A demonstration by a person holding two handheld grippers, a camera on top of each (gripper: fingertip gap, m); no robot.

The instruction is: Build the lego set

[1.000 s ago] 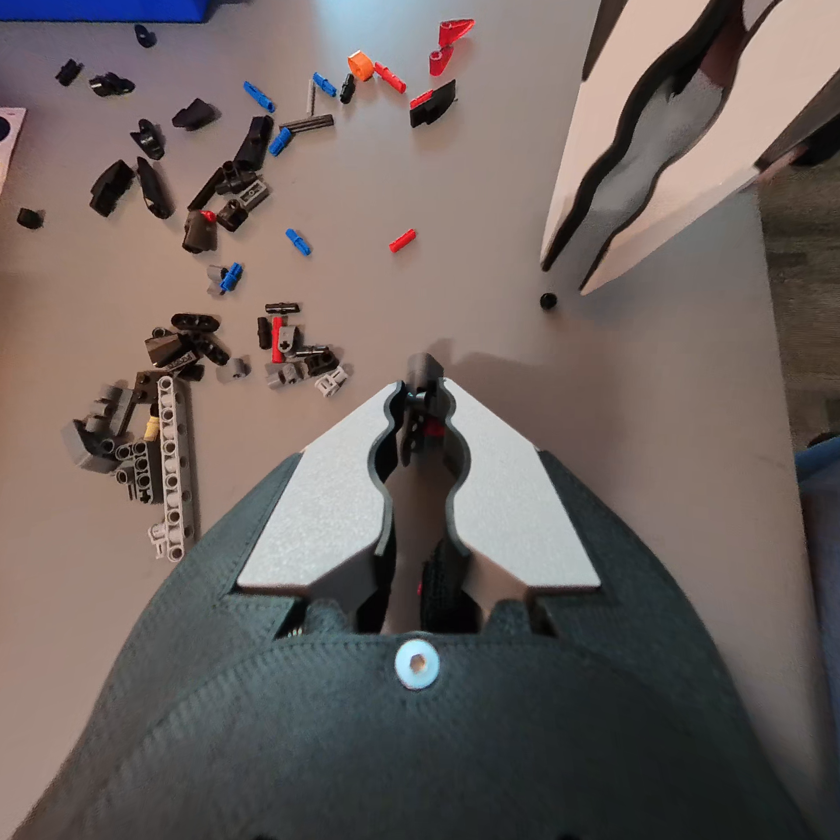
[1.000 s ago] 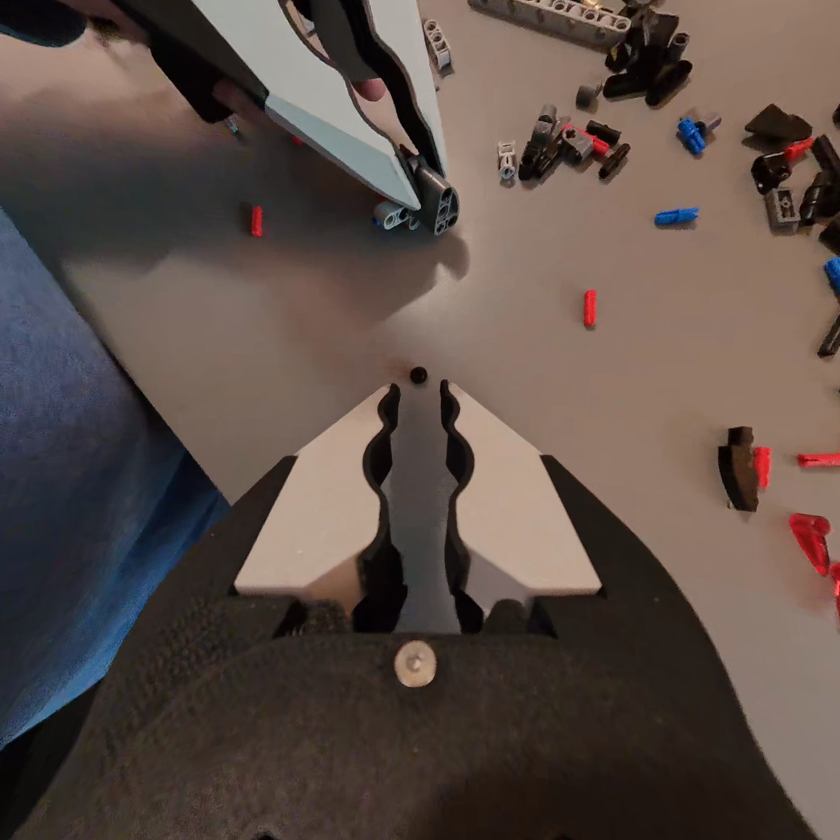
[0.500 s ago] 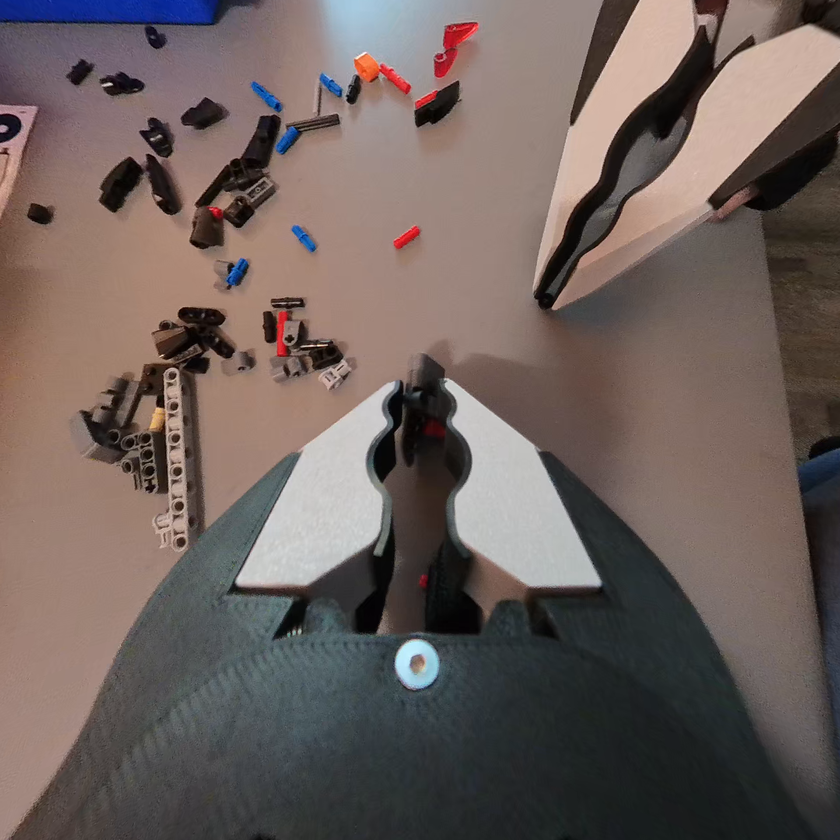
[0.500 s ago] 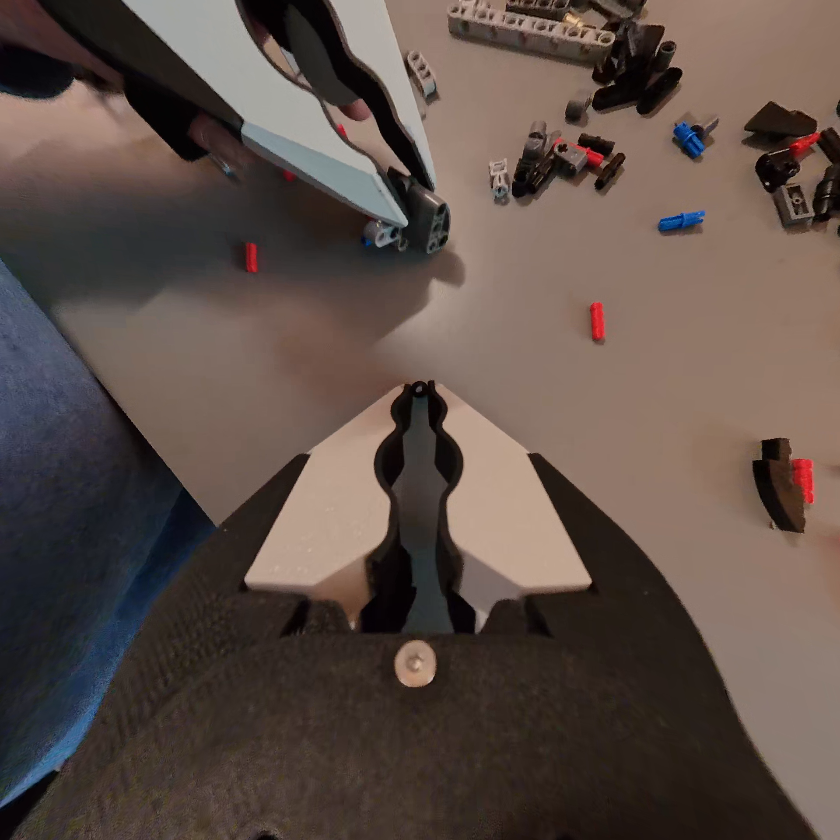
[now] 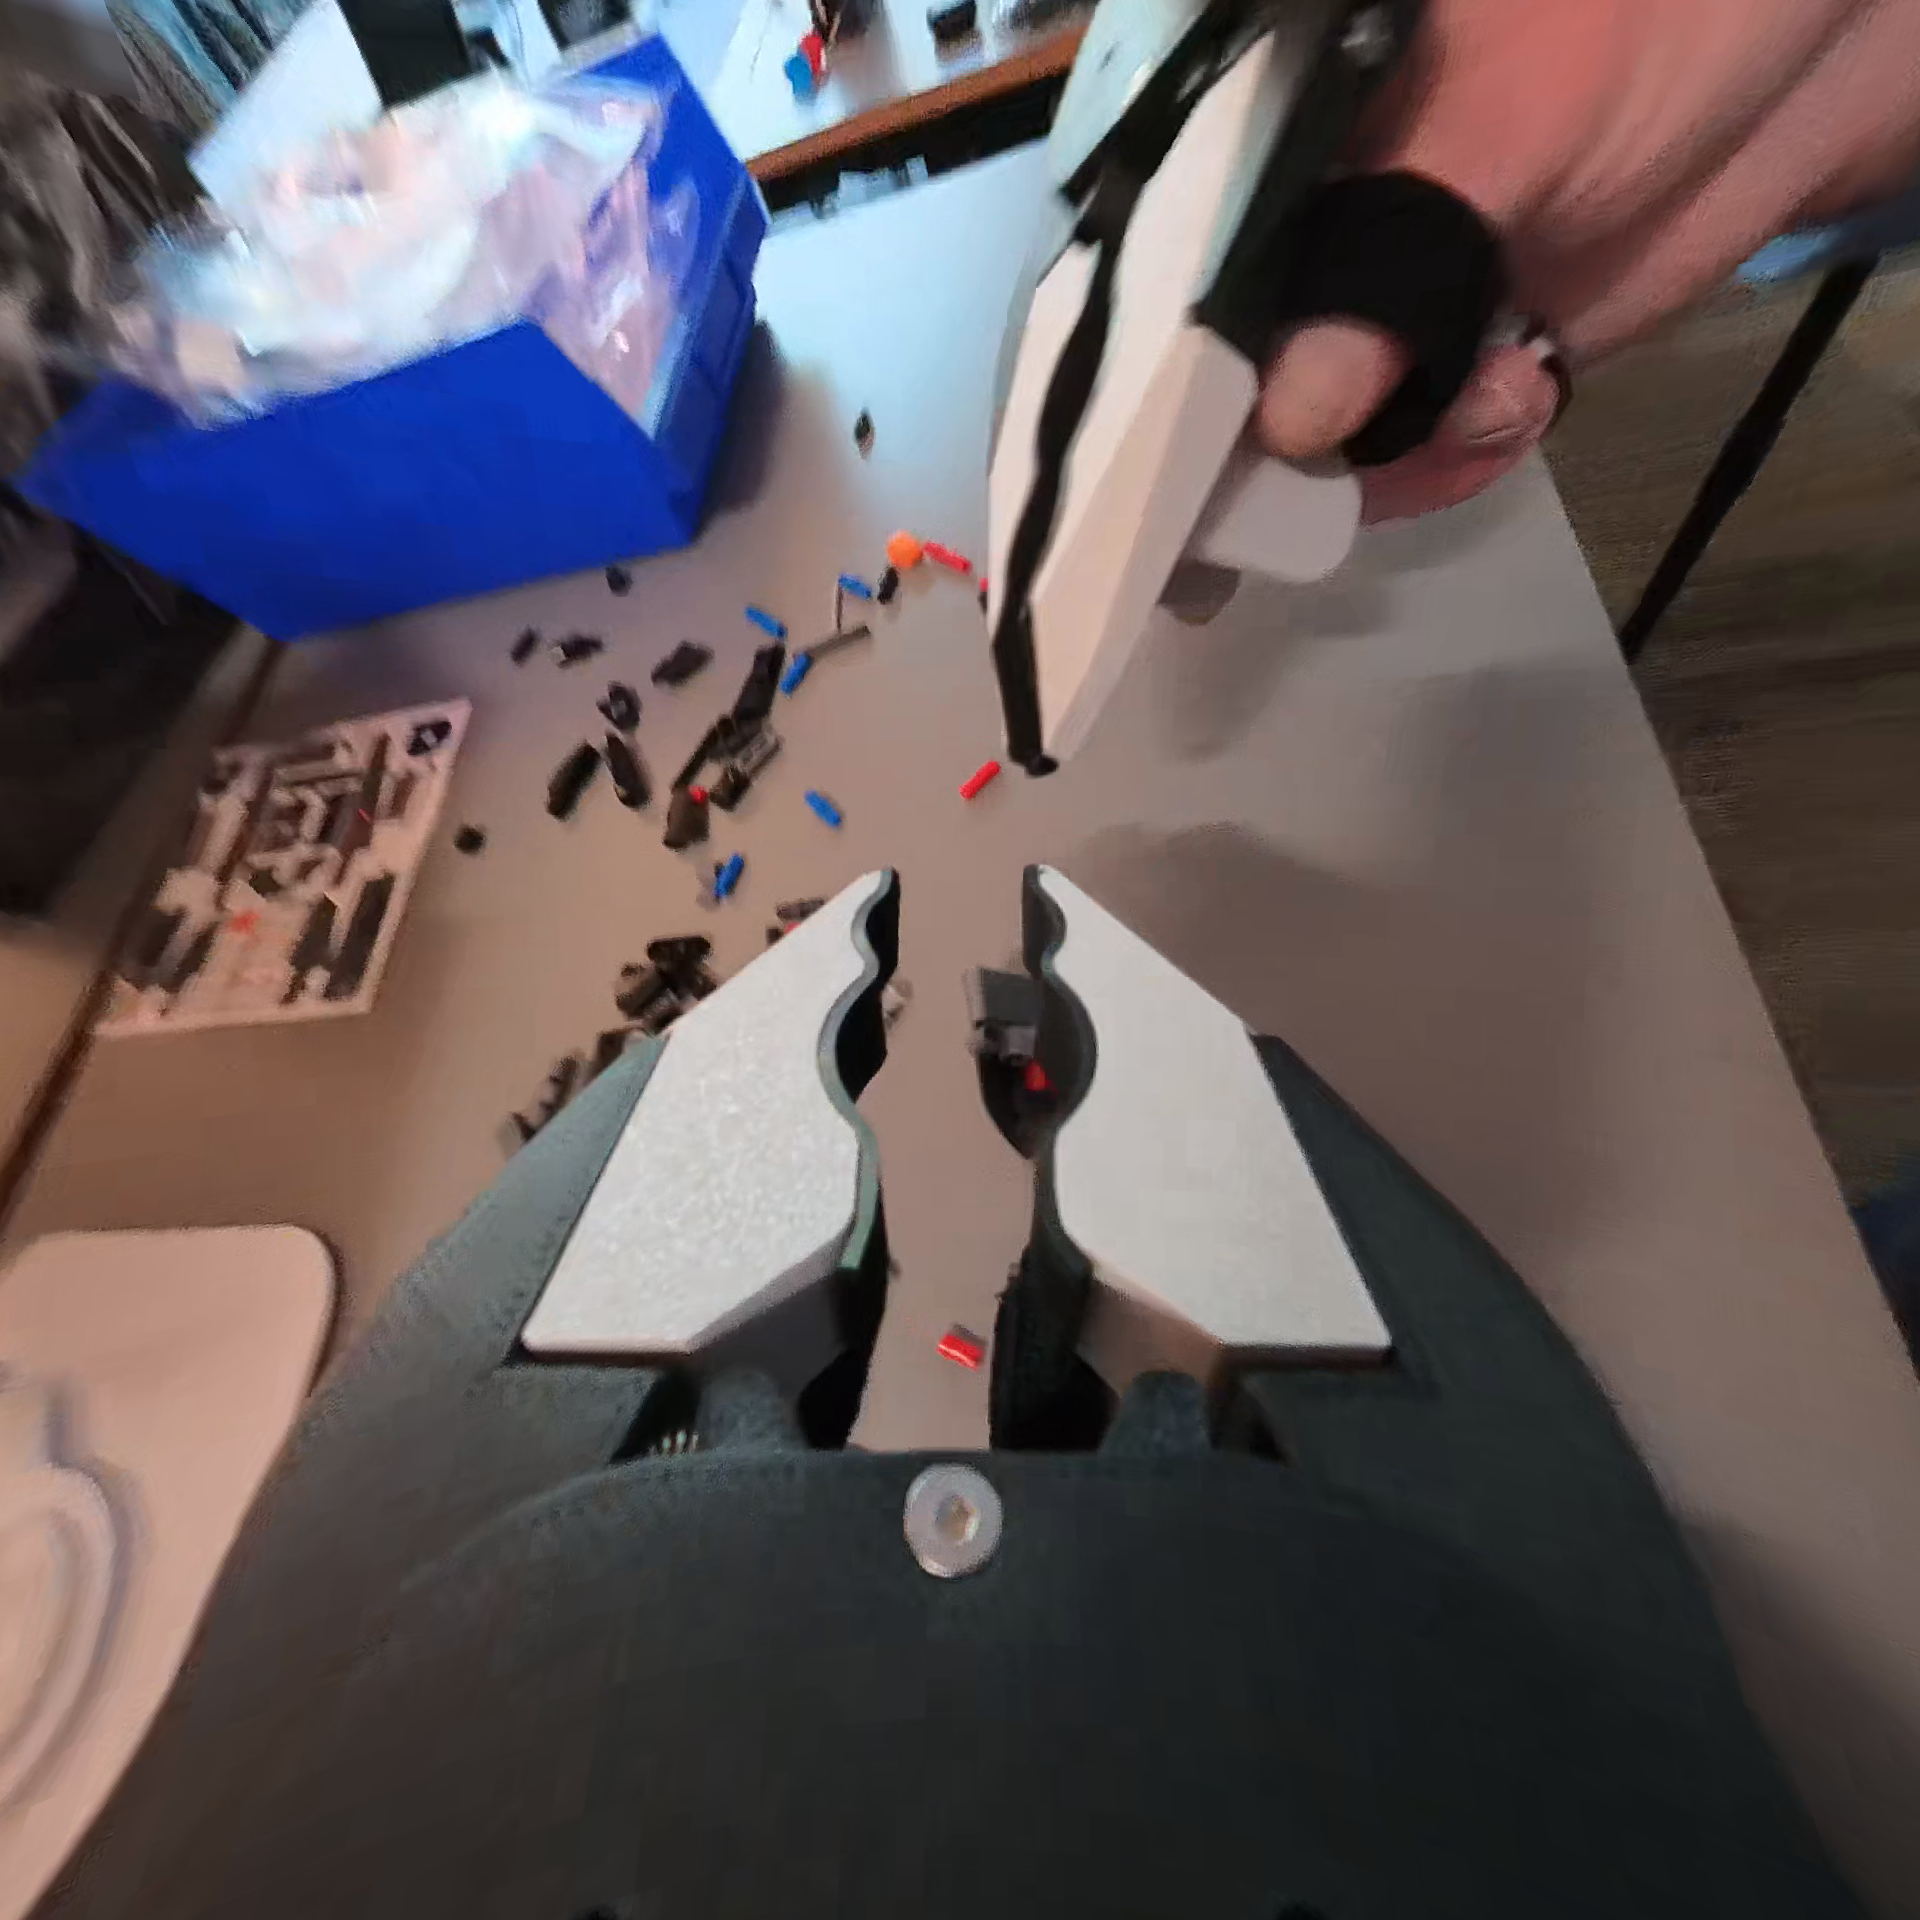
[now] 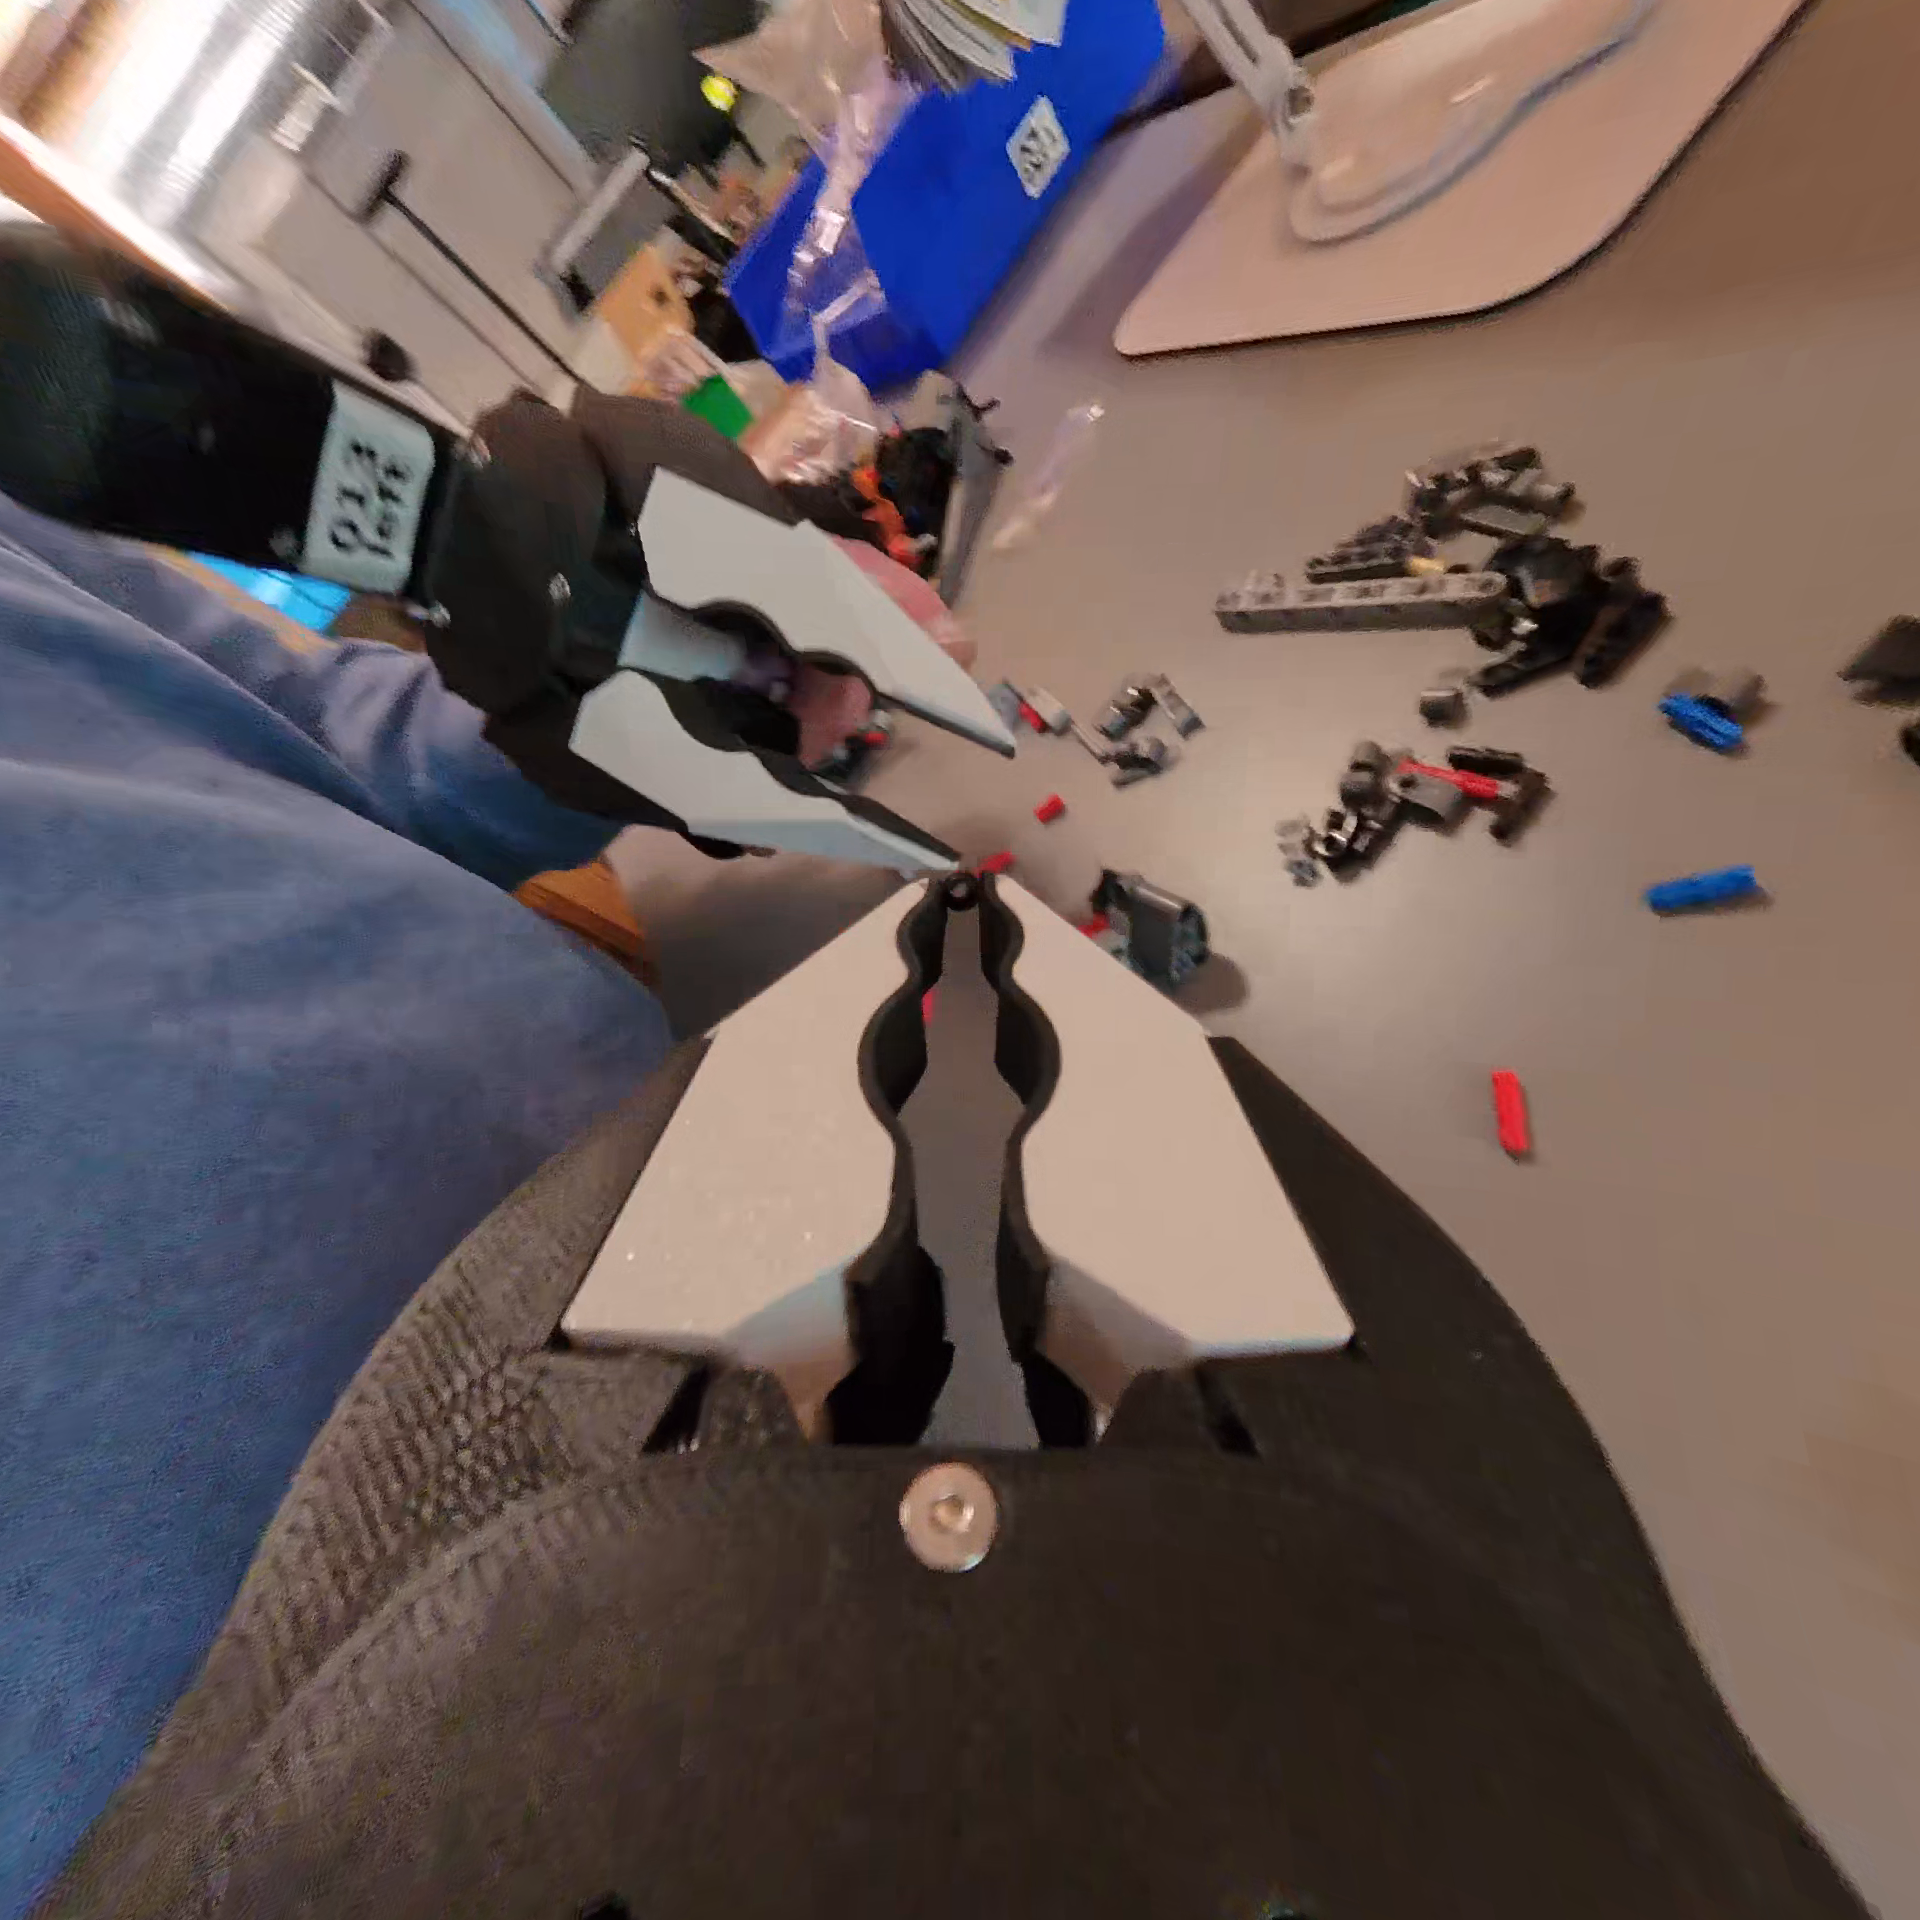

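Surface: grey tabletop (image 5: 1351,1039) lying strewn with loose bricks.
Right gripper (image 6: 961,891): pinching small black round bushing (image 6: 958,890), readying a fit.
Left gripper (image 5: 961,914): gaping, dark grey sub-assembly (image 5: 1003,1013) sitting below it.

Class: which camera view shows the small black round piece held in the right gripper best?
The right wrist view: the small black round piece sits pinched at the right gripper tips, its hole visible. The left wrist view shows it only as a blurred dark speck at that gripper's tip.

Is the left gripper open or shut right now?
Open. The left gripper shows a clear gap between its fingertips, and the dark grey piece lies on the table, released.
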